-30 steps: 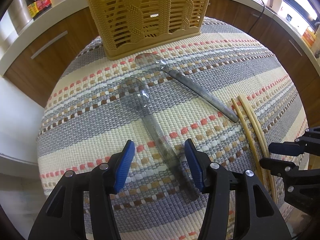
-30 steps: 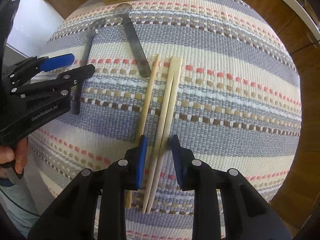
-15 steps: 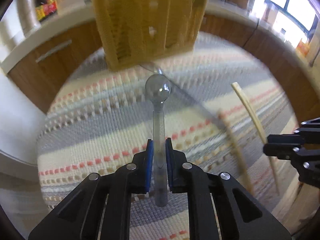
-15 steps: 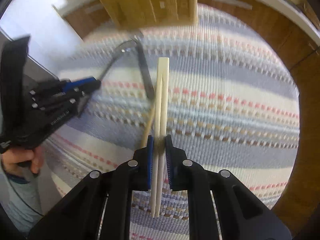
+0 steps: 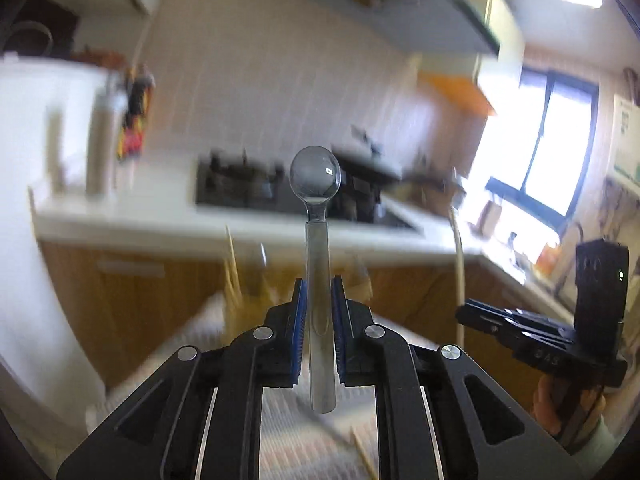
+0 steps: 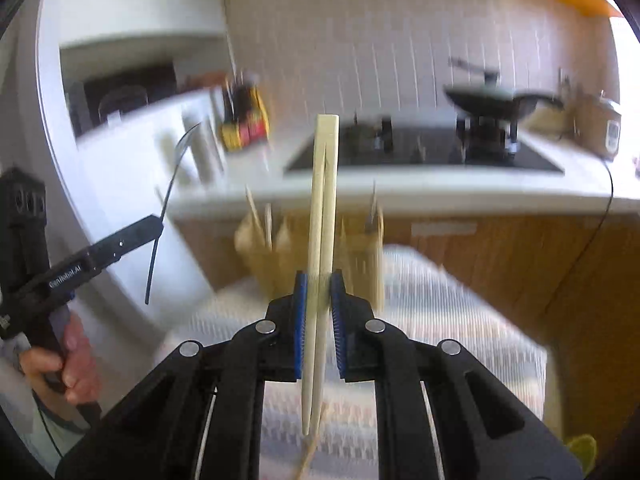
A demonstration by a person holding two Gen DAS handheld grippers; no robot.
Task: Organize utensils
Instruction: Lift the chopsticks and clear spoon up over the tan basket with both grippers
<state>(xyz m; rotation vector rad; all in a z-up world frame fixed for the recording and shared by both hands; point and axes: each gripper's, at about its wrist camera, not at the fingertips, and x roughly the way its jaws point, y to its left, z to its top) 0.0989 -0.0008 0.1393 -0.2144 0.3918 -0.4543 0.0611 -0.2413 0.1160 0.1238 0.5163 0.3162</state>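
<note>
Above the striped tabletop, the left tool clamps a clear spoon mid-handle, long axis upright, bowl up. Right tool pinches paired chopsticks, thick ends up. Both should tip over, then lower squarely into the blurred yellow basket behind.

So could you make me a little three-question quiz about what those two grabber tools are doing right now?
1. True or false: the left gripper is open and holds nothing.
2. What does the right gripper hold? A) a fork B) a pair of chopsticks C) a knife
3. Fill in: the clear spoon is gripped by its ____, bowl end pointing up.

Key: 1 false, it is shut on the clear spoon. 2 B. 3 handle.
</note>
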